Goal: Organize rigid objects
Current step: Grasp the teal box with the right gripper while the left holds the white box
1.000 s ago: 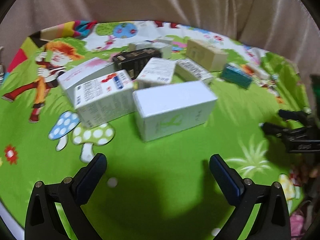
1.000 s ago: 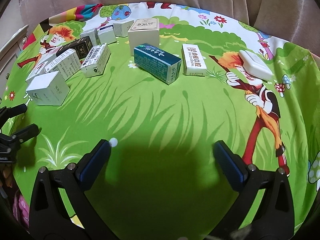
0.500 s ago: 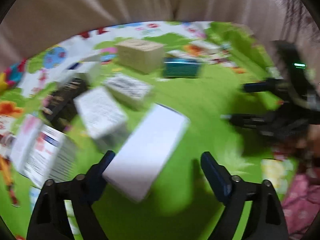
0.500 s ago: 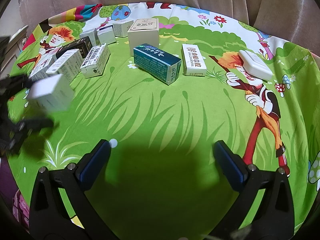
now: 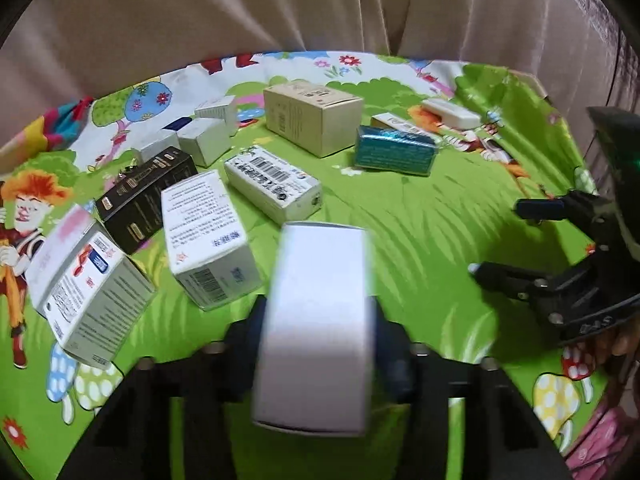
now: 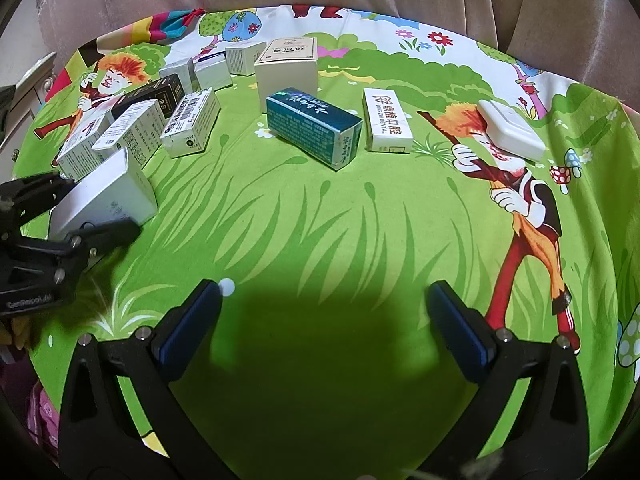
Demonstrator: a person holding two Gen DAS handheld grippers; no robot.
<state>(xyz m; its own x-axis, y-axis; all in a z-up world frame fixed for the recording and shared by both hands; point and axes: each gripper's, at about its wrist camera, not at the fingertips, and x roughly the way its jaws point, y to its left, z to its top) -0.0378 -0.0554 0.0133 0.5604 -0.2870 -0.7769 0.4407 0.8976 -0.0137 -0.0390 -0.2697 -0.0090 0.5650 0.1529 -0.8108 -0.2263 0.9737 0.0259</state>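
Observation:
A plain white box [image 5: 324,264] sits between the fingers of my left gripper [image 5: 320,316]. The jaws are closing and both pads meet its sides. In the right wrist view the same white box [image 6: 116,188] is tilted in the left gripper [image 6: 98,206] at the near end of a row of boxes. My right gripper [image 6: 324,292] stands open over bare green cloth [image 6: 320,216] with nothing between its fingers. It also shows at the right edge as the right gripper [image 5: 500,238].
The row holds a barcode box [image 6: 190,124], a black box [image 6: 150,96] and several white ones. A teal box [image 6: 316,128], a beige box [image 6: 286,68], a white lettered box [image 6: 386,124] and a flat white case [image 6: 510,128] lie farther back. Beige curtain hangs behind.
My left gripper went from wide open and short of the white box to closing around it. The box has turned and tipped out of its place. The right gripper kept still.

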